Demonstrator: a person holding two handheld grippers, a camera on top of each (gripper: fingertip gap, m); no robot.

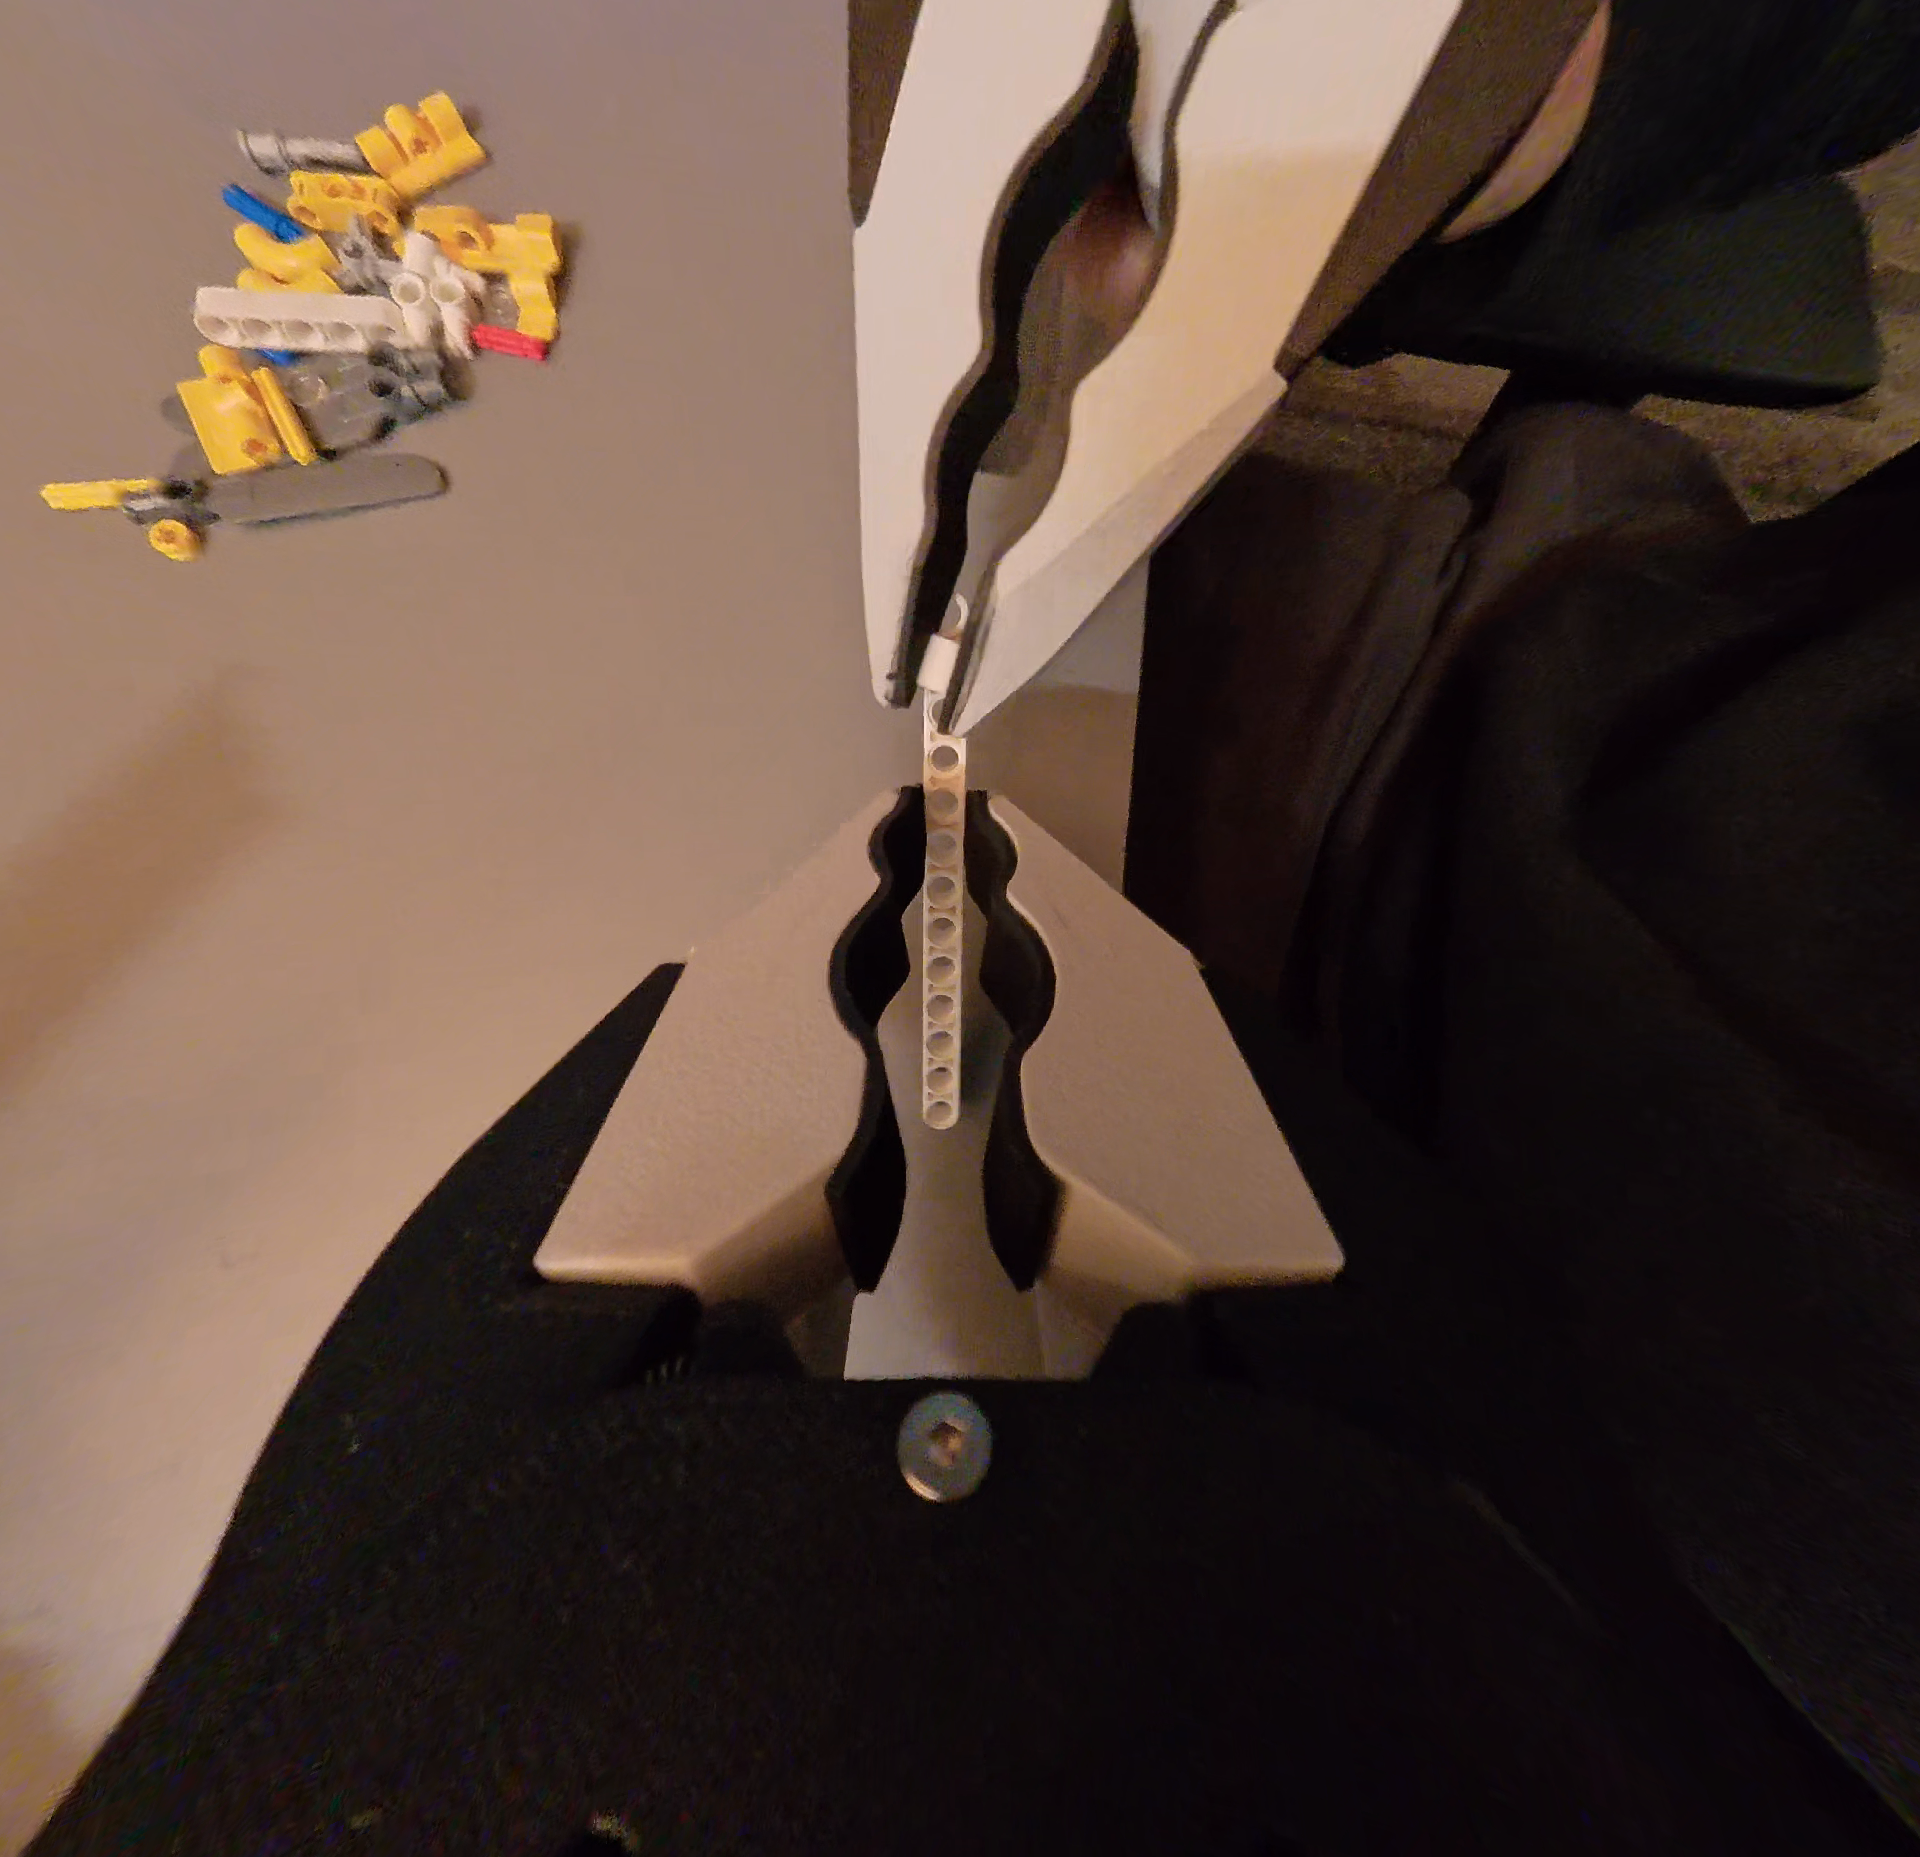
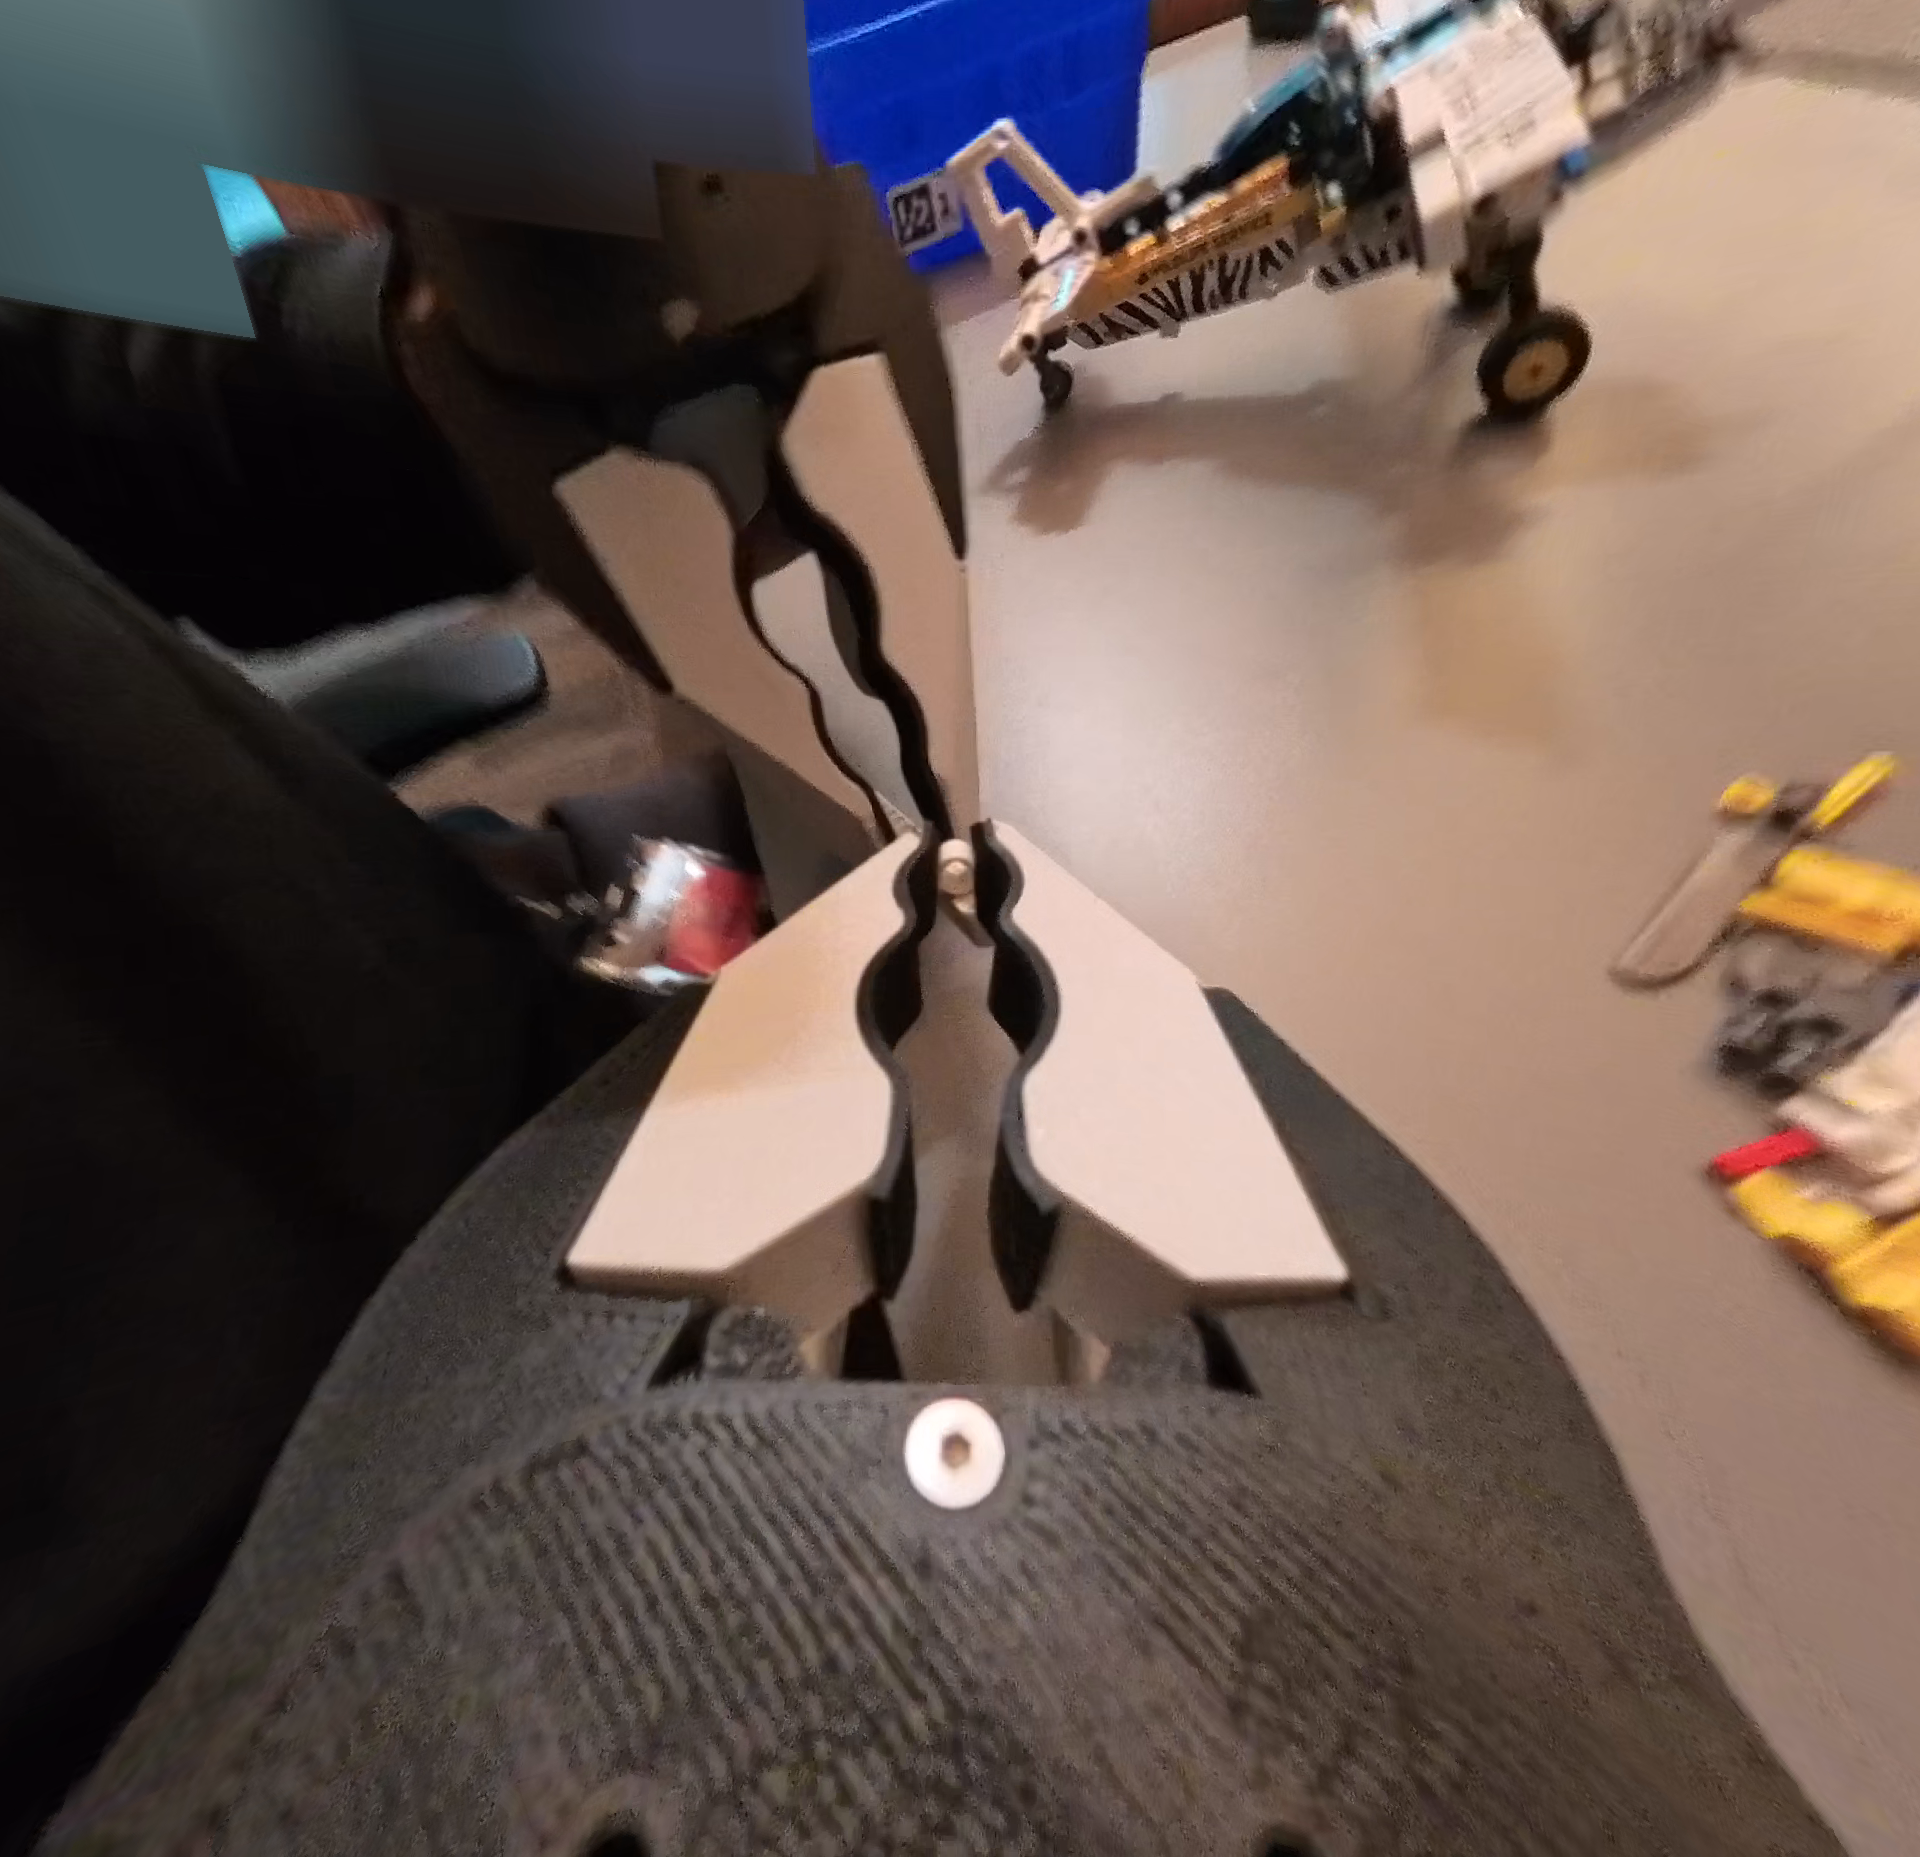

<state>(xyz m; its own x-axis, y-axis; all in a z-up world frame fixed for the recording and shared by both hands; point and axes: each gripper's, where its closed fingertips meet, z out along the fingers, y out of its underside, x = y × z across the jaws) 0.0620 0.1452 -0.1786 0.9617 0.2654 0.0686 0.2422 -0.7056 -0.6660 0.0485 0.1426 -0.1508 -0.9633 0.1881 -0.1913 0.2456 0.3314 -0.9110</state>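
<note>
Lengthwise, white holed beam clamped in left tool — right tool pinching small white connector

Right claw clamped on small white connector beside left claw.

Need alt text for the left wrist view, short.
The left gripper grips a long white beam with a row of holes between its fingers, and the right gripper, coming in from above, pinches a small white connector at the beam's far tip. A pile of yellow, grey, white, blue and red building pieces lies on the beige table to the left.
</note>
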